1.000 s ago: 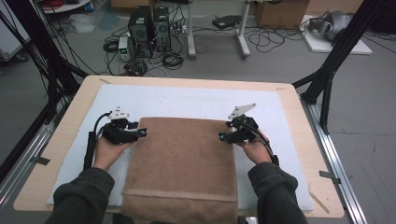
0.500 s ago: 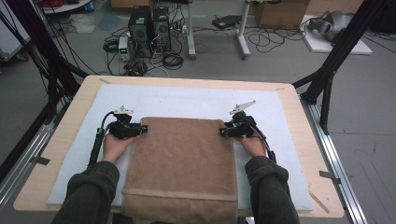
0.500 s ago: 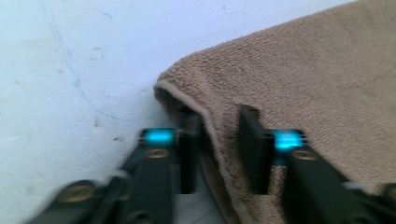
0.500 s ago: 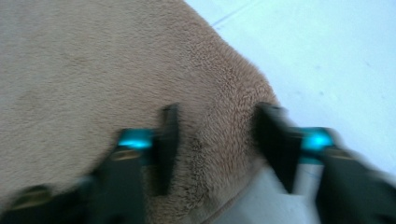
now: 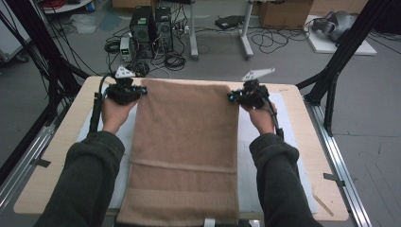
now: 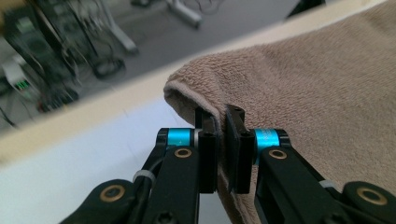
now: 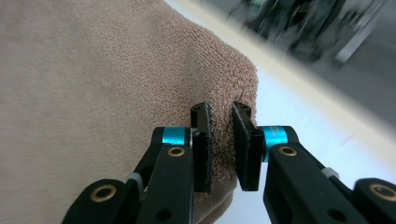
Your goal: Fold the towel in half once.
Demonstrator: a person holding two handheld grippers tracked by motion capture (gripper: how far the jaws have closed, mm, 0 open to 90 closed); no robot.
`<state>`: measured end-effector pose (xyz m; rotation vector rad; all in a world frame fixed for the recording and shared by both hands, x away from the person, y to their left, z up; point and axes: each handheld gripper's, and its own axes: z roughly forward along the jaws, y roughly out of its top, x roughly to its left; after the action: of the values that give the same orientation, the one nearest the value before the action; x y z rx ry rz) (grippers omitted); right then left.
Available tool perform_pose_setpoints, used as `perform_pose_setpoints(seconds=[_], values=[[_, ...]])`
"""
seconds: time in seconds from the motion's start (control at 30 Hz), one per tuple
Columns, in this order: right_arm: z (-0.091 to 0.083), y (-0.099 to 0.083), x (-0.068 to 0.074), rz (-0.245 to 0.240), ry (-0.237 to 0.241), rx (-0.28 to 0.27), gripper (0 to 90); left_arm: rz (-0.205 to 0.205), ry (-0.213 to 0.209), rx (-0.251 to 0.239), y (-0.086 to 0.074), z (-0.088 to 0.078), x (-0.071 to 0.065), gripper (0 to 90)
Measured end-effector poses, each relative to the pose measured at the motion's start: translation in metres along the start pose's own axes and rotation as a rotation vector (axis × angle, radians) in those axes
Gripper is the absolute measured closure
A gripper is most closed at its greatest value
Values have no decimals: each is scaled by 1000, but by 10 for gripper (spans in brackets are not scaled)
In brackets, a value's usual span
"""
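While both sets of jaws have just been closing, the left gripper (image 5: 142, 91) and right gripper (image 5: 230, 97) each pinch a far corner of the brown towel (image 5: 184, 142), raised between them; bare table (image 5: 302, 137) flanks each gripper's outer side.

Item: brown terry towel (image 5: 184, 151) | Appearance: looped pile, woven band near the 6 o'clock end | State: spread open, lifted taut by both 12 o'clock corners | Pose: long axis 12 to 6 o'clock | Location: table centre, 6 o'clock end overhanging the near edge.
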<state>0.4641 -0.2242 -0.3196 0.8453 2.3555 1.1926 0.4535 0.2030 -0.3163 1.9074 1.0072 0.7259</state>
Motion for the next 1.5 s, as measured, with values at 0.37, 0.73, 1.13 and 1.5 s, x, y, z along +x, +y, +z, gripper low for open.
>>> perform_pose_setpoints(seconds=[0.37, 0.73, 1.13, 1.5], values=[[9, -40, -1, 113, 40, 56, 386, -117, -105, 70, -70, 2, 6, 522], [2, -76, 50, 36, 145, 85, 394, -48, -213, 102, -117, -33, -29, 523], [3, -115, 85, 10, 214, 106, 522, -3, -291, 128, -155, -43, -52, 532], [19, -124, 96, -41, 245, 206, 594, 9, -316, 157, -162, -37, -55, 659]])
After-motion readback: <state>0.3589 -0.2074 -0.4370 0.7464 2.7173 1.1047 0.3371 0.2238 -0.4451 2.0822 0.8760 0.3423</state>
